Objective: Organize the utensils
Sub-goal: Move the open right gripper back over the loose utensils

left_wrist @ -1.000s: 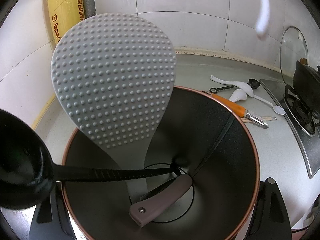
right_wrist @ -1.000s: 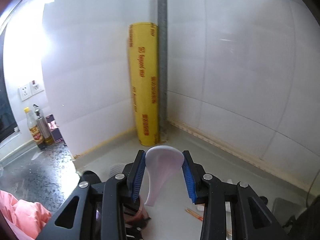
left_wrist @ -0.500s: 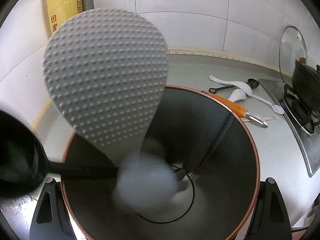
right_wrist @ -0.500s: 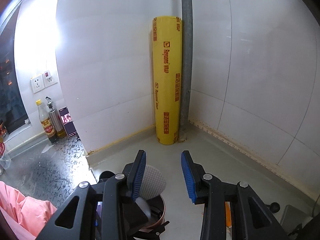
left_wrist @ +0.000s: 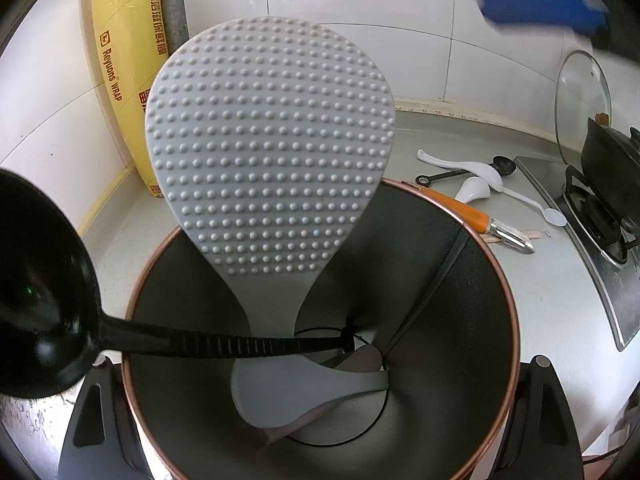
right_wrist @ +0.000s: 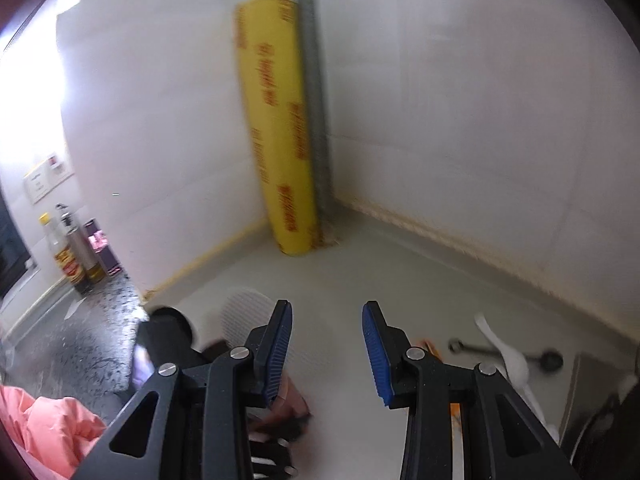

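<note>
My left gripper is shut on a black utensil holder with a copper rim, one finger on each side. A grey dimpled rice paddle and a black ladle stand in the holder, and a pale spoon lies at its bottom. My right gripper hangs open above the counter with nothing between its blue pads; one pad shows blurred in the left wrist view. On the counter lie white spoons, a black measuring spoon and an orange peeler.
A yellow roll of wrap stands in the tiled corner beside a grey pipe. A stove with a black wok and a glass lid is at the right. Bottles stand far left, and pink cloth is nearby.
The right gripper held a white spoon a second ago; the spoon dropped into the holder and the gripper is now empty and lower. The left gripper and holder stayed put.
</note>
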Demonstrator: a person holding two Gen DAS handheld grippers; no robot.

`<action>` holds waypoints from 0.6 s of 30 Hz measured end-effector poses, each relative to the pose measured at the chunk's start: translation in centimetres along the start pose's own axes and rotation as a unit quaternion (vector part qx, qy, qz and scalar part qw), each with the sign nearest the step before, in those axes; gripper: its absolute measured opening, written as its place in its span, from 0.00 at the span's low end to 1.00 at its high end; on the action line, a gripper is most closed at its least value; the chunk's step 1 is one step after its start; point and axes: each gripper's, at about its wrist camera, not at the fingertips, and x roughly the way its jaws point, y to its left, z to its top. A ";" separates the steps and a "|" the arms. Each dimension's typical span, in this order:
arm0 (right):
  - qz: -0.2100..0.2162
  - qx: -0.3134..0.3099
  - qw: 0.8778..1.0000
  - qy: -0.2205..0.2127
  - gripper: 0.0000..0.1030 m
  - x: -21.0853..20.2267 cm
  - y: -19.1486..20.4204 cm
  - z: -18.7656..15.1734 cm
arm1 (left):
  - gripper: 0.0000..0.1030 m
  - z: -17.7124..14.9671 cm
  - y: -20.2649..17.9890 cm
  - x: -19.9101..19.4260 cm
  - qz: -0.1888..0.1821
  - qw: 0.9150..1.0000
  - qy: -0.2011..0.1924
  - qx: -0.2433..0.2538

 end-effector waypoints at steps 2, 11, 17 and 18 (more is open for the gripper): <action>-0.016 0.021 1.000 0.014 0.38 0.4 -1.4 -1.1 | 0.87 -0.3 0.5 -0.7 0.000 1.000 0.000 -0.001; -0.088 0.106 0.985 0.108 0.49 2.8 -7.4 -7.9 | 0.87 -0.2 0.5 -0.7 0.001 1.000 0.000 -0.002; -0.124 0.161 0.968 0.149 0.63 3.2 -10.2 -11.8 | 0.87 -0.1 0.5 -0.6 0.005 1.000 0.000 -0.005; -0.128 0.168 0.965 0.153 0.67 3.1 -10.6 -12.4 | 0.87 -0.1 0.5 -0.5 0.006 1.000 0.000 -0.007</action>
